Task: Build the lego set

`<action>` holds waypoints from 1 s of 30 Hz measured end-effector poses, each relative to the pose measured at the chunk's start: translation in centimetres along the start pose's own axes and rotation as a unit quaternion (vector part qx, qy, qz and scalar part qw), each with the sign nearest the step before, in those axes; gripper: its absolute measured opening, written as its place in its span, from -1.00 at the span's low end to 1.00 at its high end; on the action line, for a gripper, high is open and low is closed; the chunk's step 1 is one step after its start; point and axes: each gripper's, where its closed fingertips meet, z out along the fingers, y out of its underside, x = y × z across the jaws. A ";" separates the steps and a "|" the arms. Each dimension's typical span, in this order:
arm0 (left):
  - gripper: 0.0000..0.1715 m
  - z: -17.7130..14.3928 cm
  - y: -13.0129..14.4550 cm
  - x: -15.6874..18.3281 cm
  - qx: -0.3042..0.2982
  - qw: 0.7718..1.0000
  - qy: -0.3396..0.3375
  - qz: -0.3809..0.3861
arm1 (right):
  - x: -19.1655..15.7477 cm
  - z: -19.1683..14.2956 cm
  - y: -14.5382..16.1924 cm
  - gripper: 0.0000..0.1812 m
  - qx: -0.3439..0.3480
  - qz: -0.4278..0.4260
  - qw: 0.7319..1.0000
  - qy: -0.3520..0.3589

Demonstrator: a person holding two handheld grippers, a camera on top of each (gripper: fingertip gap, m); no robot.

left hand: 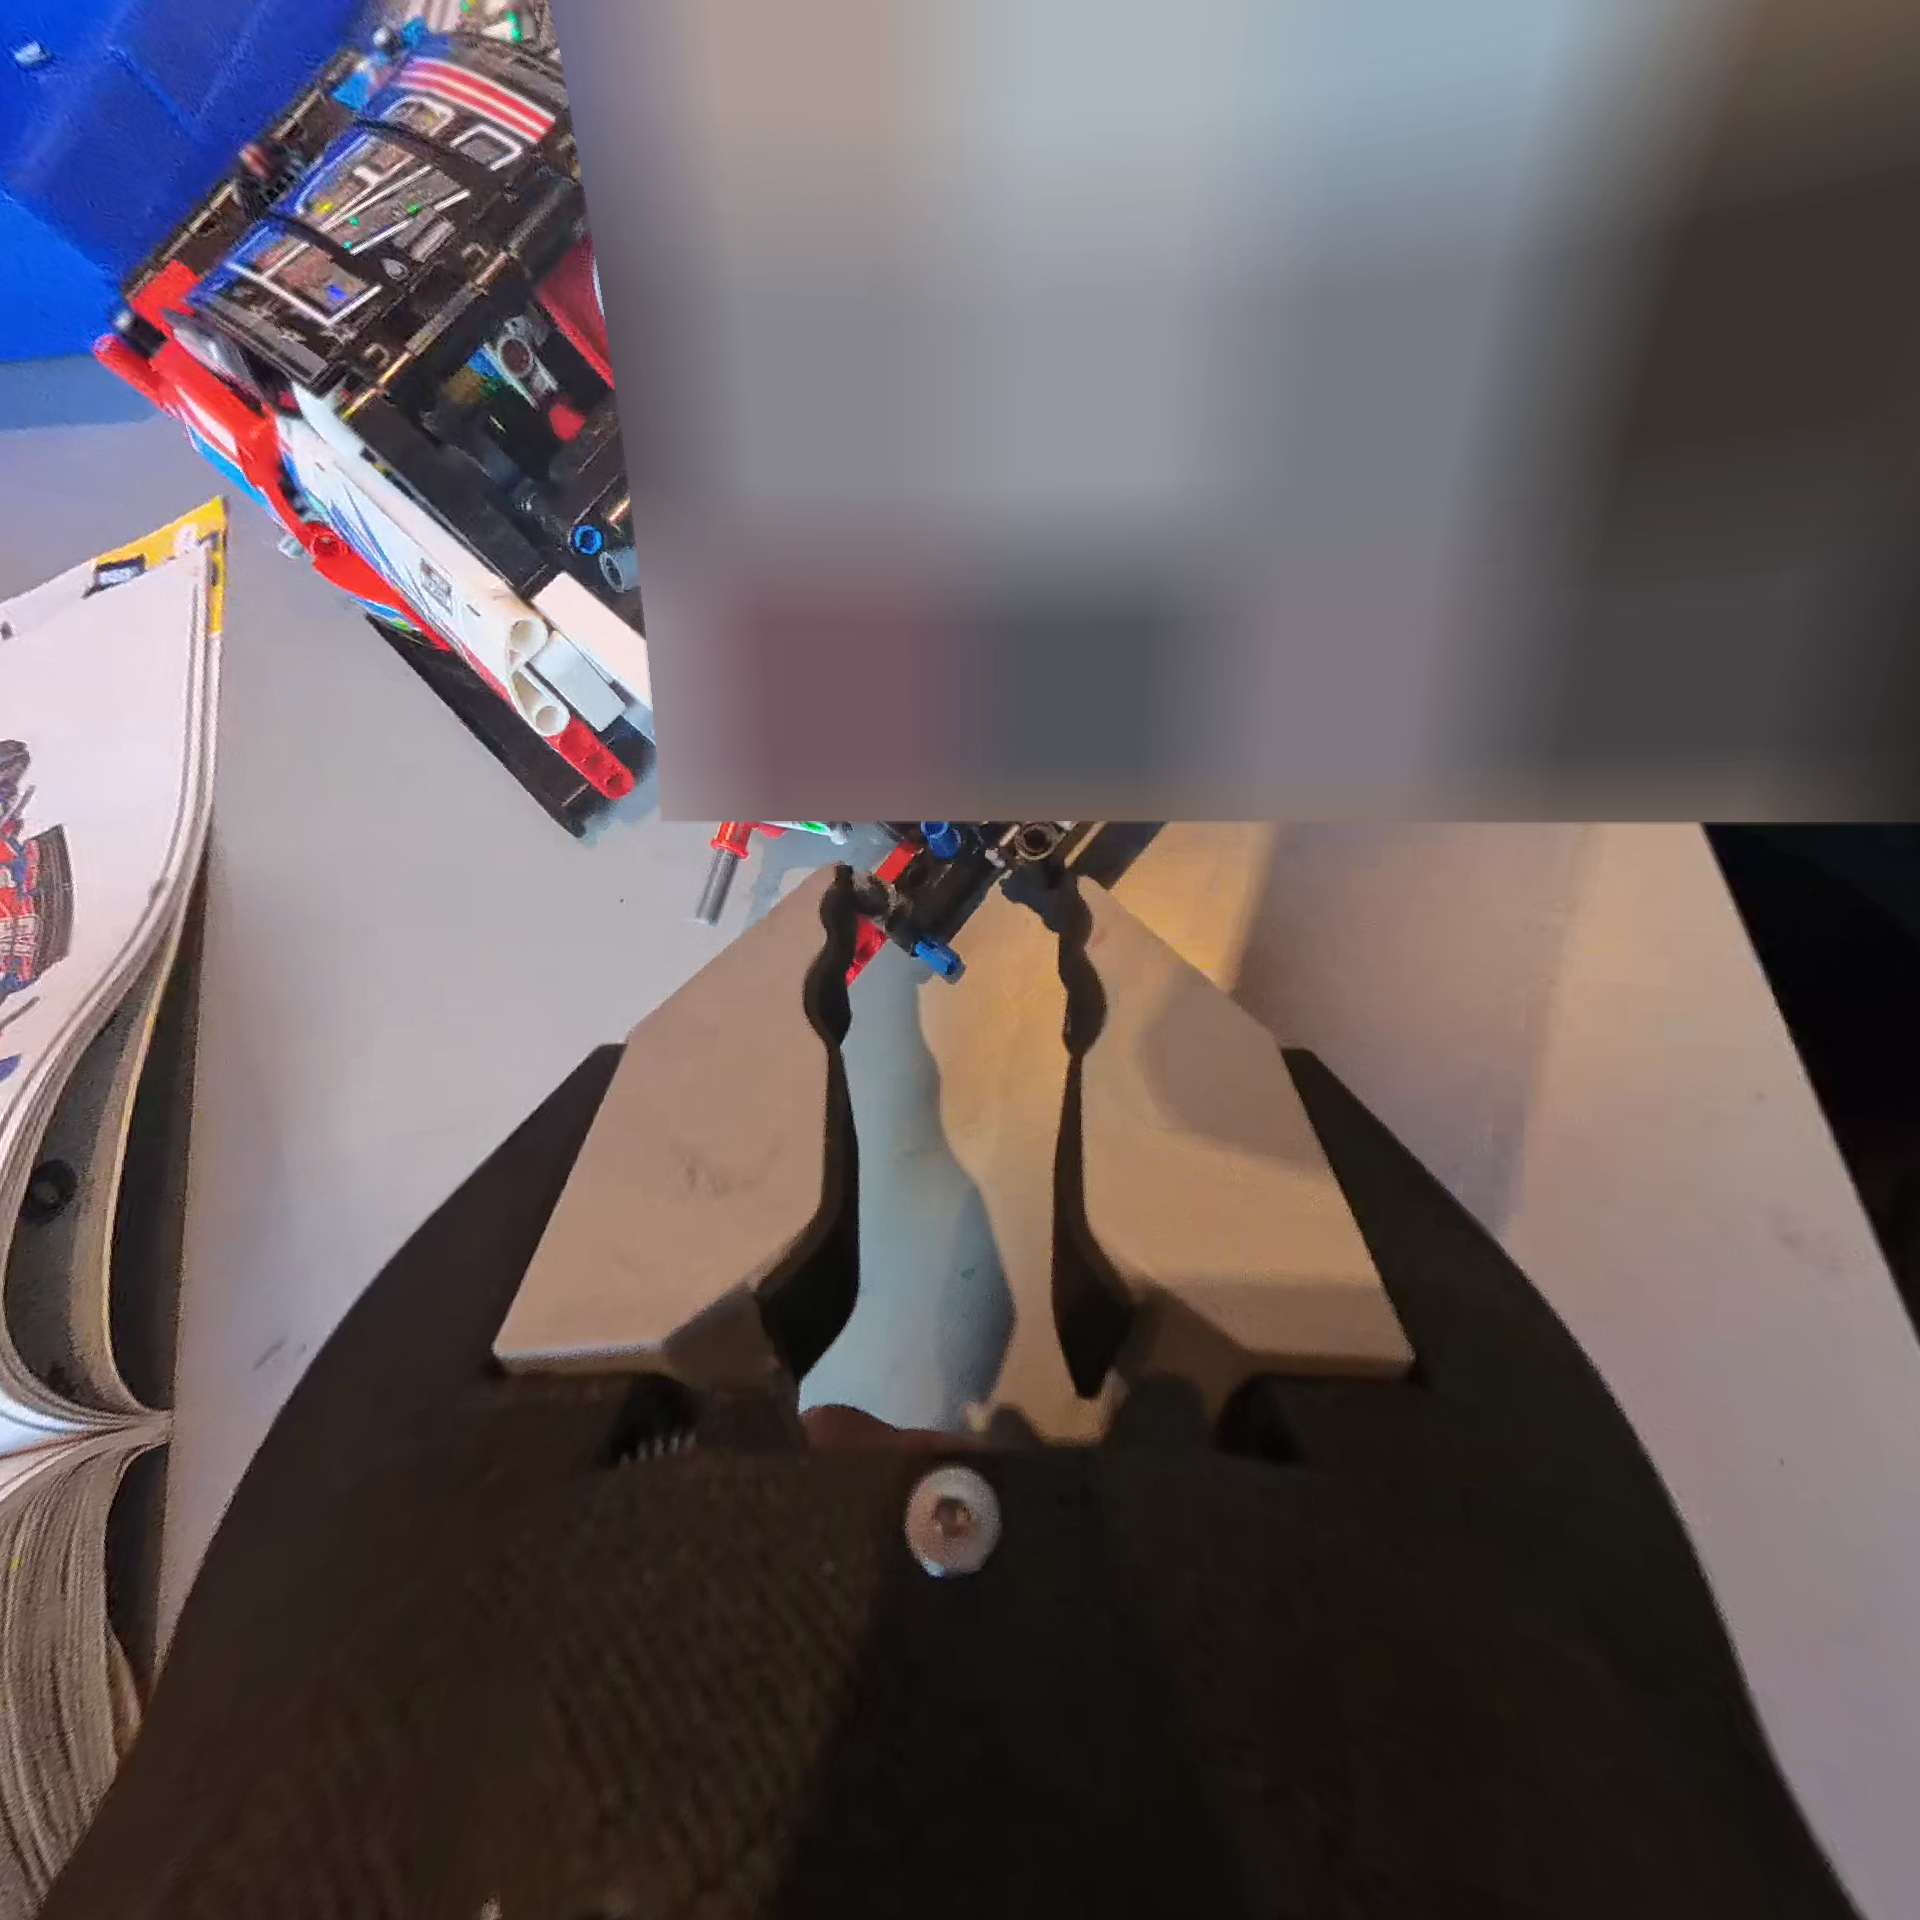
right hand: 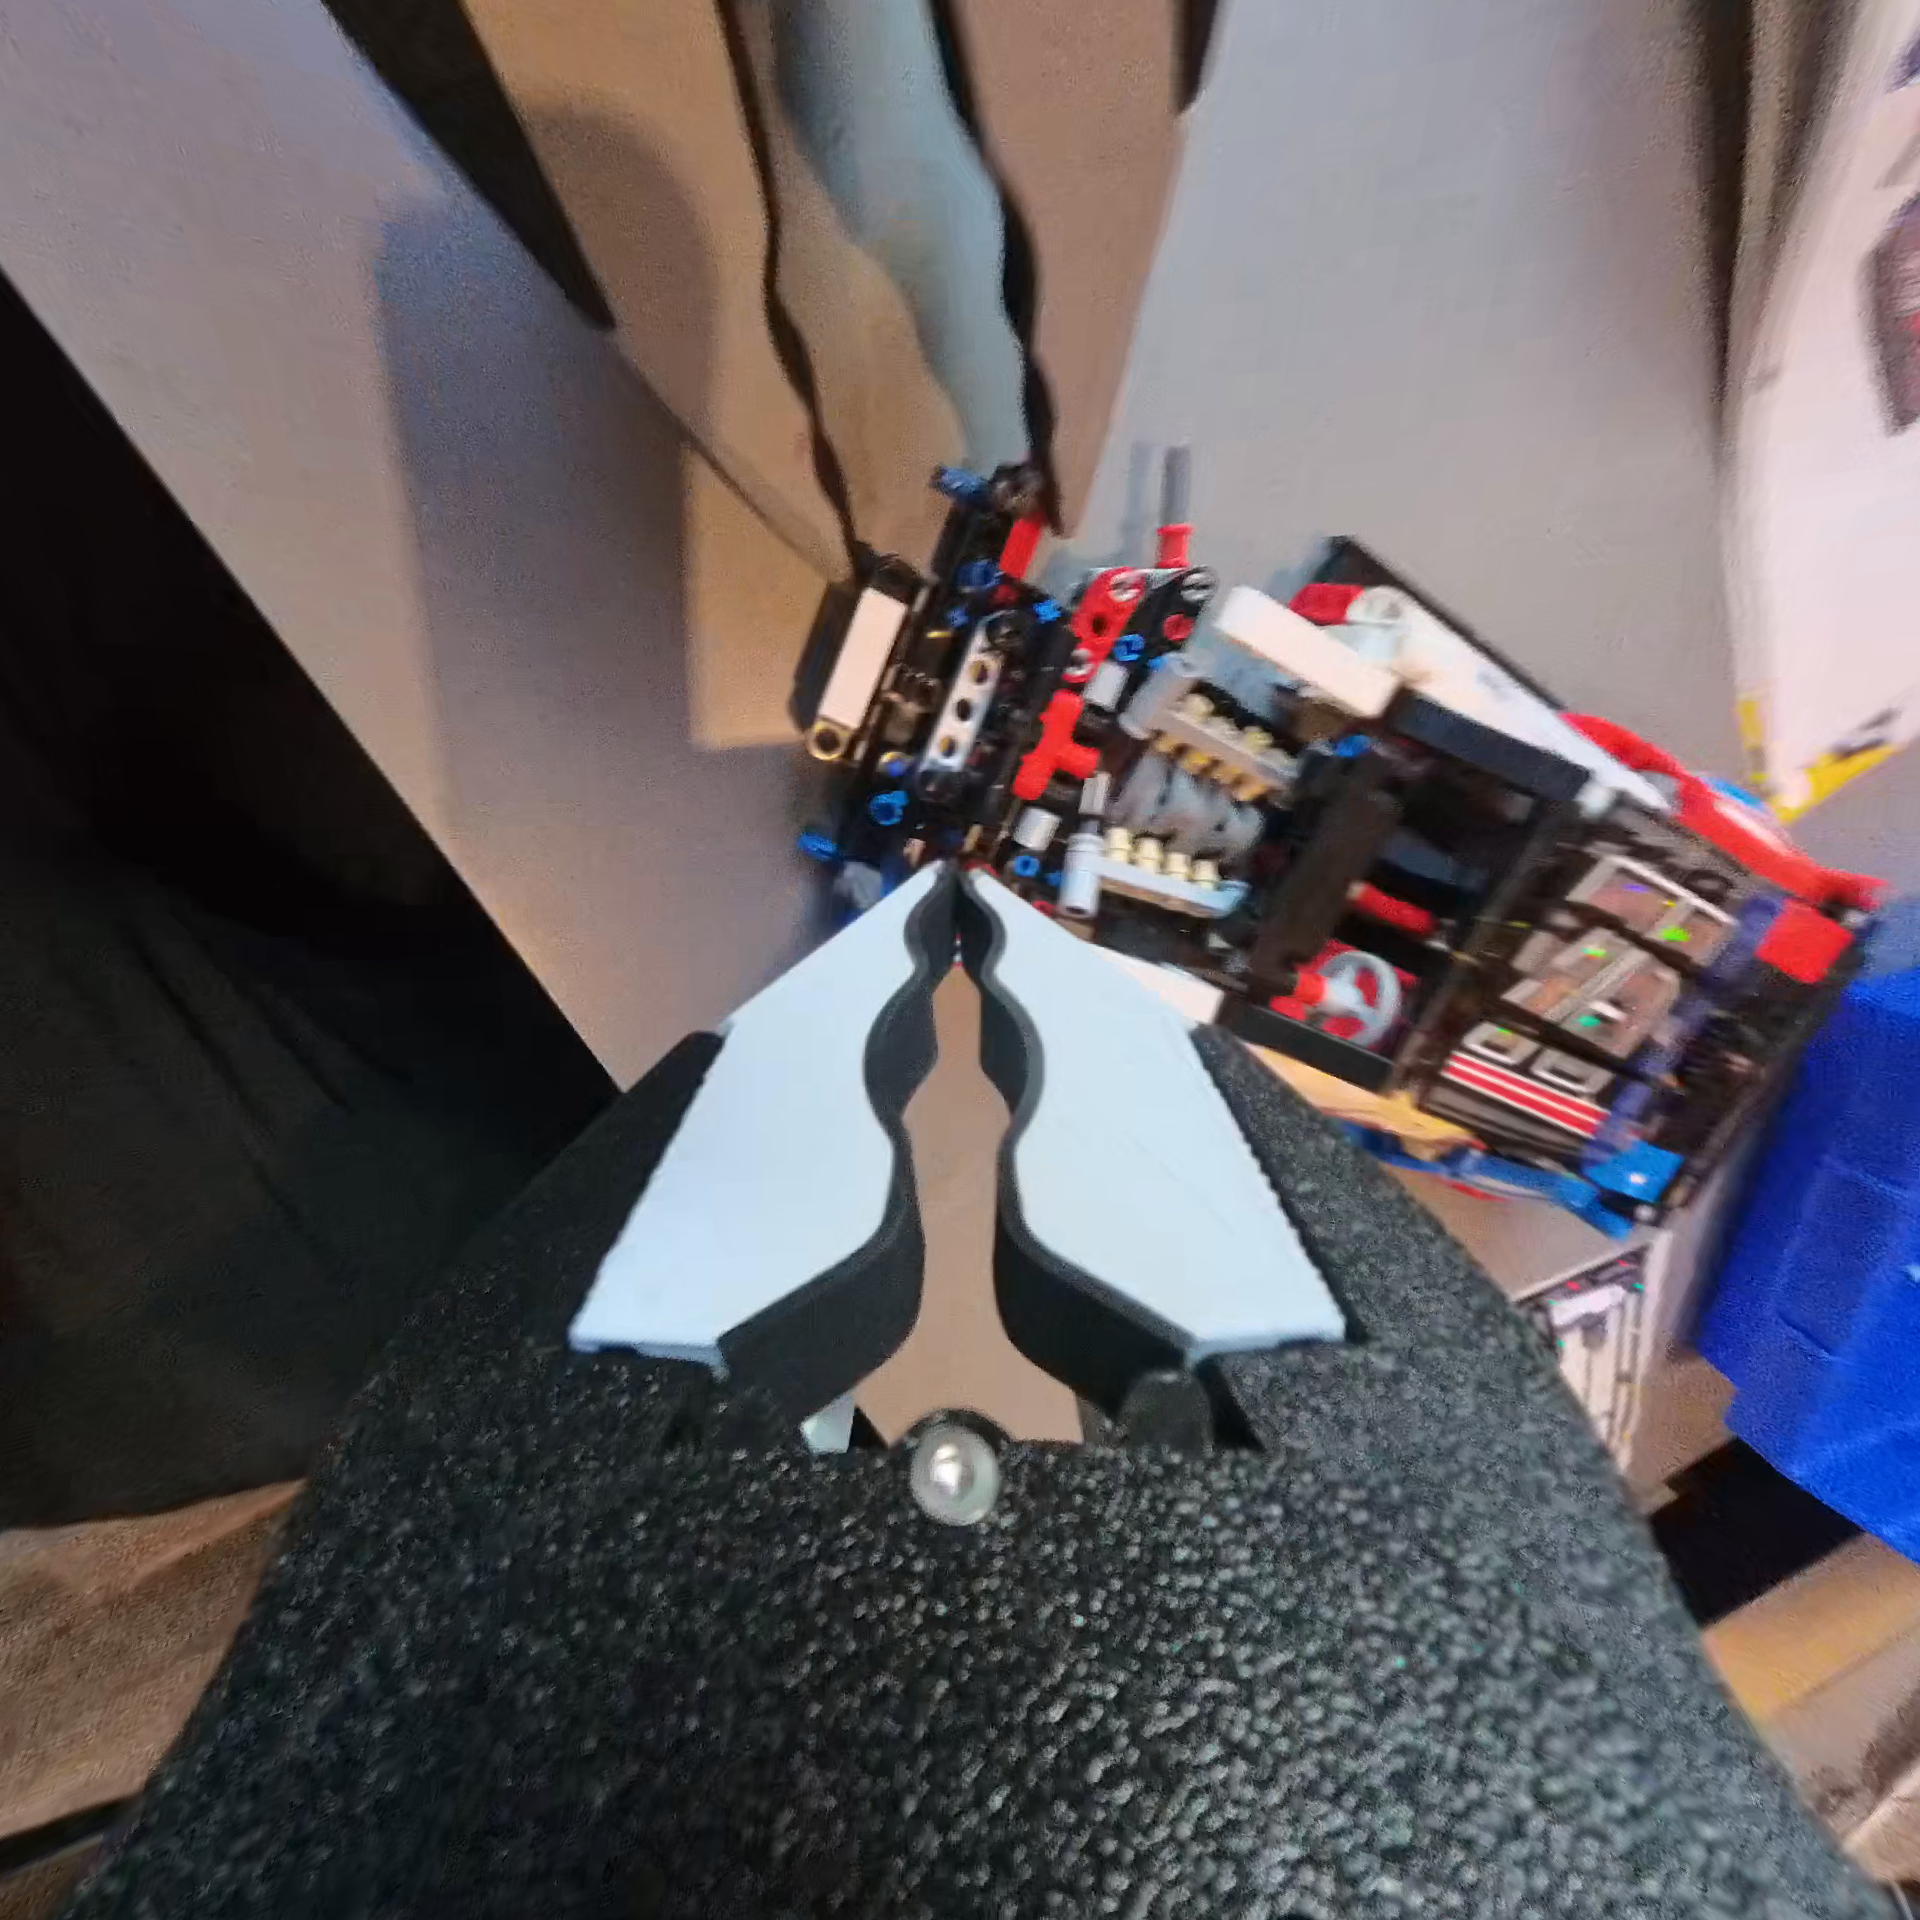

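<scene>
- Pale grey table (left hand: 416,1039), warm light falling across its right part, dark beyond the edge; blue bins (right hand: 1829,1195) standing at the far side.
- On the table, a large lego car (right hand: 1403,862) in black, red, white and blue — partly built, with grey engine parts, a red steering wheel and striped stickered panels showing in the right wrist view.
- In the left wrist view, much of the car's middle hidden under a blurred patch; only its white-and-red side and black roof panels (left hand: 395,260) visible at upper left.
- Open instruction booklet (left hand: 94,935) lying at the left edge of the table, well apart from the gripper tips.
- Left gripper (left hand: 940,894) parted moderately, its fingertips set on either side of the car's black end frame (right hand: 987,540) with blue and red pins; seemingly clamped on it, though the contact is small and partly blurred.
- Same gripper seen from the right wrist view, reaching down from the top onto that end of the car.
- Right gripper (right hand: 956,883) closed to almost nothing, tips all but touching — nothing visible between them.
- Those tips right at the car's near edge, beside blue pins and a small grey piece (right hand: 862,883); whether touching cannot be told.
</scene>
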 end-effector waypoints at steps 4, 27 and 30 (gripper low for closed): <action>-0.58 0.0 0.0 0.0 0.000 1.000 0.001 -0.001 | 3.2 -5.3 -2.0 -1.00 0.060 0.041 0.997 0.029; -0.79 0.0 -0.1 -0.2 0.000 1.000 -0.021 0.012 | -2.9 0.4 -1.4 -1.00 0.025 0.006 0.999 -0.047; -0.76 -0.1 -0.1 -0.1 0.001 1.000 -0.014 0.011 | -0.5 -6.3 -5.6 -1.00 0.157 0.061 0.985 -0.032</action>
